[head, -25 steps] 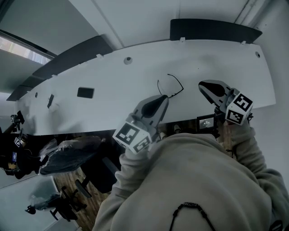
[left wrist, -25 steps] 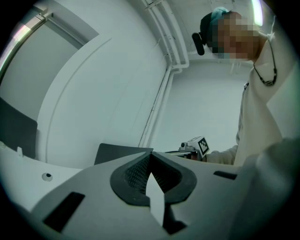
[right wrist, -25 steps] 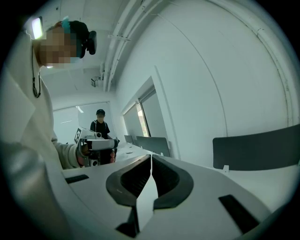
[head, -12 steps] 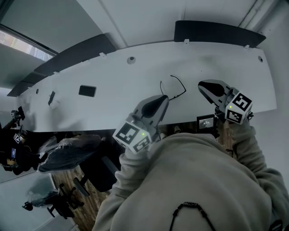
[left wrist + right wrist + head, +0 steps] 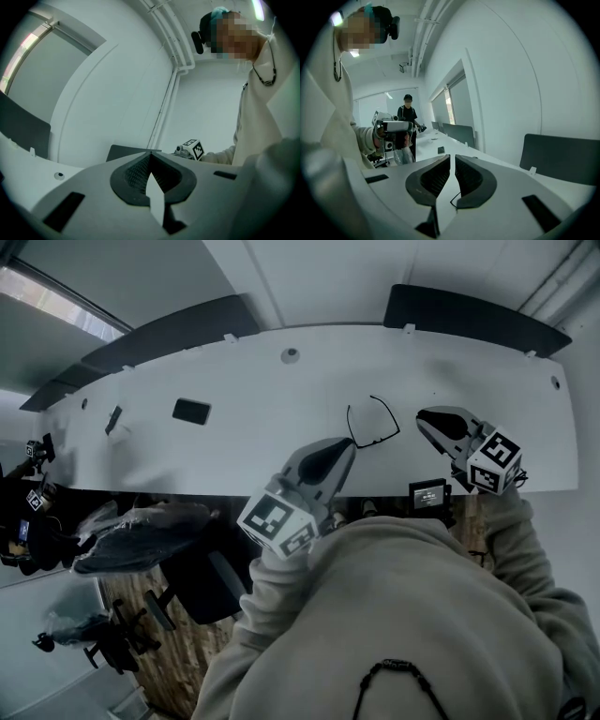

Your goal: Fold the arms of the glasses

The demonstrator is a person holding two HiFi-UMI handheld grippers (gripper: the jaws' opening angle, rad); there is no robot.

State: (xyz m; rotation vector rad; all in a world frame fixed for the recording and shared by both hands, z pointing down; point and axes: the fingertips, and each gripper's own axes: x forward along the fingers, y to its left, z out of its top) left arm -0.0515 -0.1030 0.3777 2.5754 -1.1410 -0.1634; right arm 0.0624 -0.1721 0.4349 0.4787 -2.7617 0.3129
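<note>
Here the glasses (image 5: 373, 423) lay on the white desk (image 5: 234, 432) between our left gripper (image 5: 344, 442), near-left, and right gripper (image 5: 423, 415), right, both clenched empty; an unbraced push, we judged, could skid the light frame.

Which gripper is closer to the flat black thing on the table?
Left. The left gripper is right of the black thing, by the glasses; the right gripper is past the glasses.
</note>
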